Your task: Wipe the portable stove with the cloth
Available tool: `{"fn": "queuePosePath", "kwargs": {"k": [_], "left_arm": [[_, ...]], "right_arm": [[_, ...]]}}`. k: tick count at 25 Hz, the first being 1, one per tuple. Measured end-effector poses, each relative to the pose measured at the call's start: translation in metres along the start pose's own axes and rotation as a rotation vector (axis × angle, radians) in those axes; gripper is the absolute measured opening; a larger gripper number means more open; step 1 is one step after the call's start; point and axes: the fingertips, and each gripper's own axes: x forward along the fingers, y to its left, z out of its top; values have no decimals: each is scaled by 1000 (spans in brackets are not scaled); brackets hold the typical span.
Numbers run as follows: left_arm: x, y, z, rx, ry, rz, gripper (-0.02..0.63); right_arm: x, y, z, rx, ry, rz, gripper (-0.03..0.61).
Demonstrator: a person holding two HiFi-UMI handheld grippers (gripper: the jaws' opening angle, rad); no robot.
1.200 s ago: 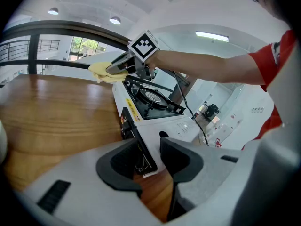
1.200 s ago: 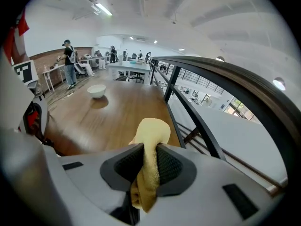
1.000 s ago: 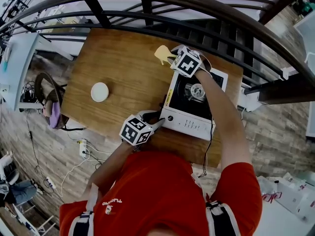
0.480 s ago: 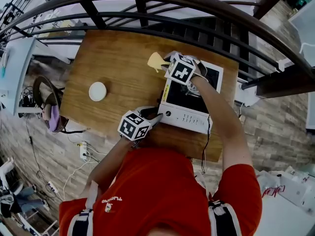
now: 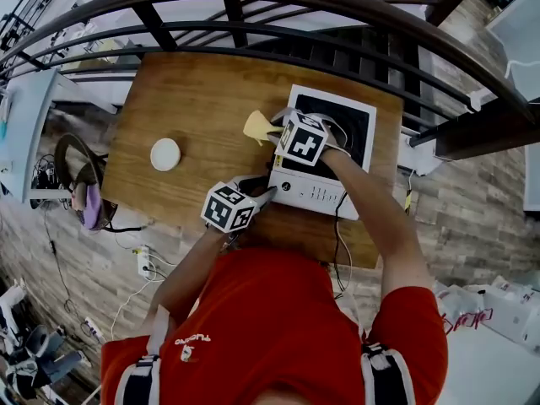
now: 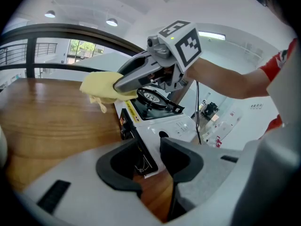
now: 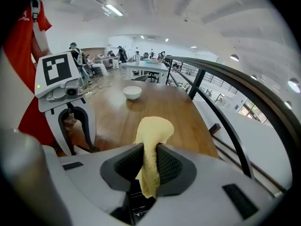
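The right gripper (image 7: 150,160) has its 2 fingers (image 7: 173,166) pinched on the yellow cloth (image 7: 153,128). The cloth bunches just past the fingertips and hangs down between them, beside the left edge of the portable stove (image 5: 333,129). The left gripper (image 6: 149,160) has its 2 fingers (image 6: 117,166) spread, with the stove's near corner between their tips, and a white bowl (image 7: 132,92) sits well beyond the right fingers.

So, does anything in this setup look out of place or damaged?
Nothing stands out. The portable stove sits flat on the wooden table, the yellow cloth is pinched in the right hand-held gripper at the stove's left edge, and the white bowl stands upright; no spill shows.
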Motion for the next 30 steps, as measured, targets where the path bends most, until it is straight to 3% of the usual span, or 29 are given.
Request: {"fn": "queuePosePath", "kwargs": {"k": [11,20,30], "left_arm": [[1,3,-2,1,-11,13,144],[1,5,-1,19,-21,27,144],[-10,2,7,49,-66,63,144]], "right_arm": [[-5,61,14,89,-83,83,87],[-19,76,21,224,-182,82,87],[-75,64,31,358,-367,-95,87]]}}
